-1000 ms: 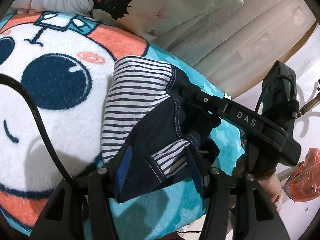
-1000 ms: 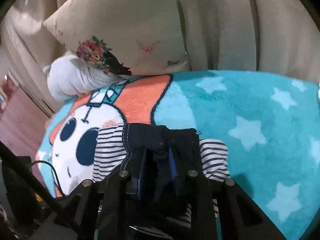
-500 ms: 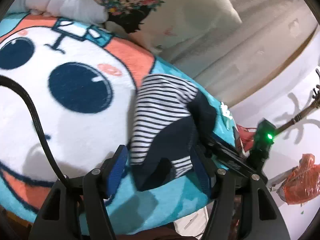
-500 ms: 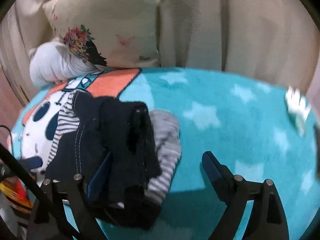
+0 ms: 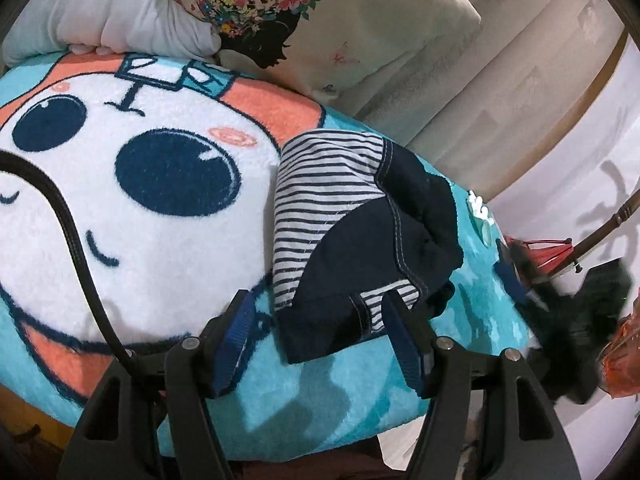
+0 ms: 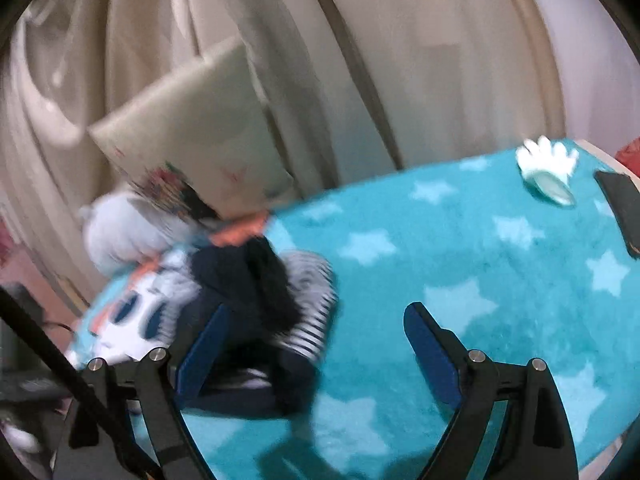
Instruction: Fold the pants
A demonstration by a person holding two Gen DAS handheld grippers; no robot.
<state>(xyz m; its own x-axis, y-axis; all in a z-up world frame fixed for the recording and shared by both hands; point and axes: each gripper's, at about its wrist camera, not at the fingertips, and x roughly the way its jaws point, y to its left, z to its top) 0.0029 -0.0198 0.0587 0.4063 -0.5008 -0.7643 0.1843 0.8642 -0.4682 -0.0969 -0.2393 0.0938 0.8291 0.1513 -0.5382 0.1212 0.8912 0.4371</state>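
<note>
Pants (image 5: 360,248), small navy cotton pair with grey-and-white striped panels, now lie folded into a compact bundle on the turquoise star-print fleece blanket (image 6: 500,280), at the edge of its white cartoon face print (image 5: 140,200). A second ago both grippers were clamped on the bundle; both have since let go and backed off. Left gripper (image 5: 320,336) has its blue-padded jaws spread wide, nothing between them but the near hem, which sits at 12 o'clock just ahead of the pads; contact not evident. Right gripper (image 6: 312,352) is also spread wide and empty, swung off so the bundle sits at its 10 o'clock; that view is motion-blurred. Beige floral-print pillow (image 5: 320,20) is at 12 o'clock beyond the pants, a white hand-shaped trinket (image 6: 548,168) at 1 o'clock in the right view, well apart. Judgement: release is done, the fold looks essentially complete; the top navy layer is a bit lumpy, so at most a flatten or tidy remains.
</note>
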